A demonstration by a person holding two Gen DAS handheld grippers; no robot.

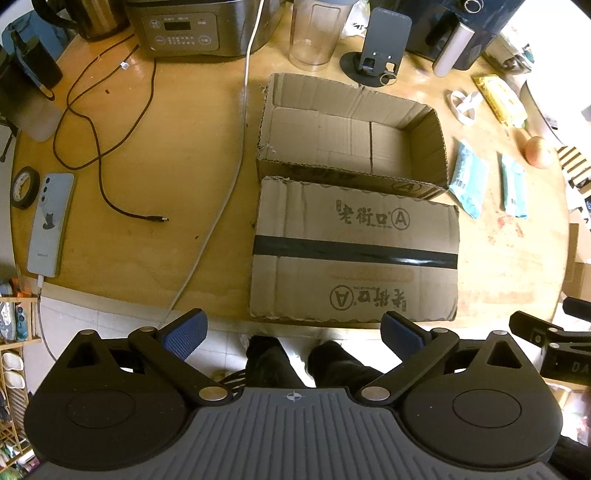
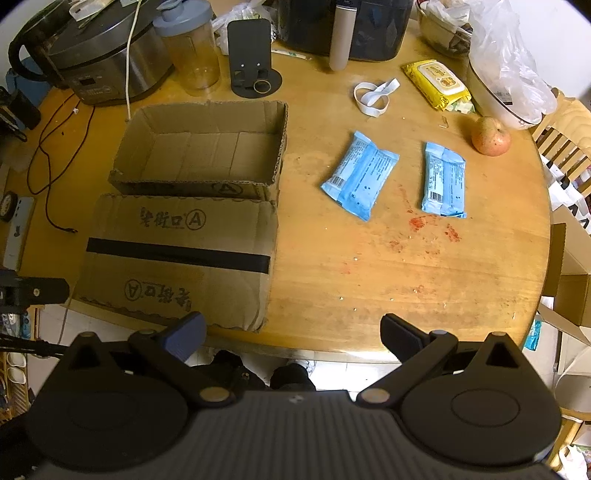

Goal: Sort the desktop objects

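An open cardboard box (image 1: pixel 424 122) (image 2: pixel 273 125) stands mid-table with nothing inside, its flap (image 1: pixel 354 251) (image 2: pixel 177 258) folded flat toward me. Two blue packets lie right of it: one (image 2: pixel 360 175) (image 1: pixel 468 179) nearer the box, one (image 2: pixel 443 181) (image 1: pixel 513 184) further right. An apple (image 2: pixel 491 136) (image 1: pixel 540 152) sits beyond them. My left gripper (image 1: pixel 293 334) hovers open over the table's near edge in front of the flap. My right gripper (image 2: pixel 291 330) is open too, at the near edge, well short of the packets. Both hold nothing.
A phone (image 1: pixel 50 225), tape roll (image 1: pixel 24 186) and black cable (image 1: pixel 99 155) lie at the left. A rice cooker (image 1: pixel 195 26), clear jar (image 2: pixel 192 55), phone stand (image 2: pixel 251 55), white strap (image 2: pixel 373 96), yellow wipes pack (image 2: pixel 437 83) and bagged bowl (image 2: pixel 509 74) line the back.
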